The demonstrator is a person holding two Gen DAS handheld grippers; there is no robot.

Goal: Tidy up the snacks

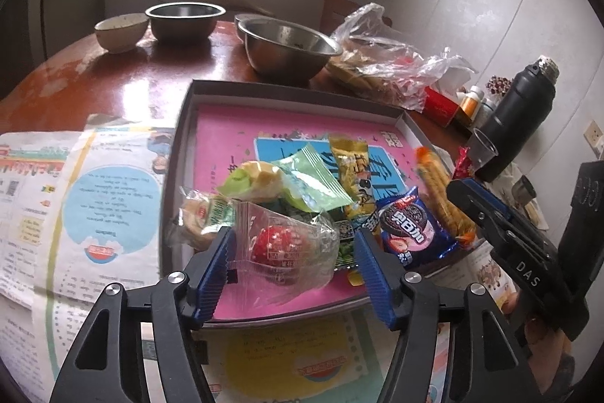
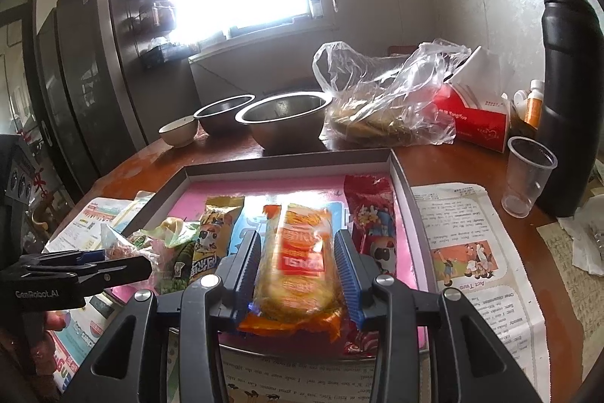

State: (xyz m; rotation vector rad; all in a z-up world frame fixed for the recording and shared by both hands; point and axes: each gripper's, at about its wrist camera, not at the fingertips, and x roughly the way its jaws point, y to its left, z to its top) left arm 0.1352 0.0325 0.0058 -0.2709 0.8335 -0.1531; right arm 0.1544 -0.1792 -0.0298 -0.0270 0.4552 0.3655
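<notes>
A shallow grey tray (image 1: 188,123) with a pink liner holds several snack packs. My left gripper (image 1: 292,248) has its jaws around a clear wrapper with a red candy (image 1: 275,244) at the tray's near edge; the wrapper sits between the pads, apparently loose. A blue cookie pack (image 1: 411,229) and a green packet (image 1: 309,180) lie beside it. My right gripper (image 2: 298,263) is shut on an orange cracker pack (image 2: 298,263), held just above the tray (image 2: 400,172). A red snack pack (image 2: 372,214) and a yellow bar (image 2: 215,233) lie either side of it.
Newspapers (image 1: 75,184) cover the wooden table around the tray. Behind it stand two steel bowls (image 1: 287,48), a ceramic bowl (image 1: 120,31), a plastic bag of food (image 2: 392,93), a red tissue box (image 2: 475,123), a clear cup (image 2: 528,176) and a black flask (image 2: 570,93).
</notes>
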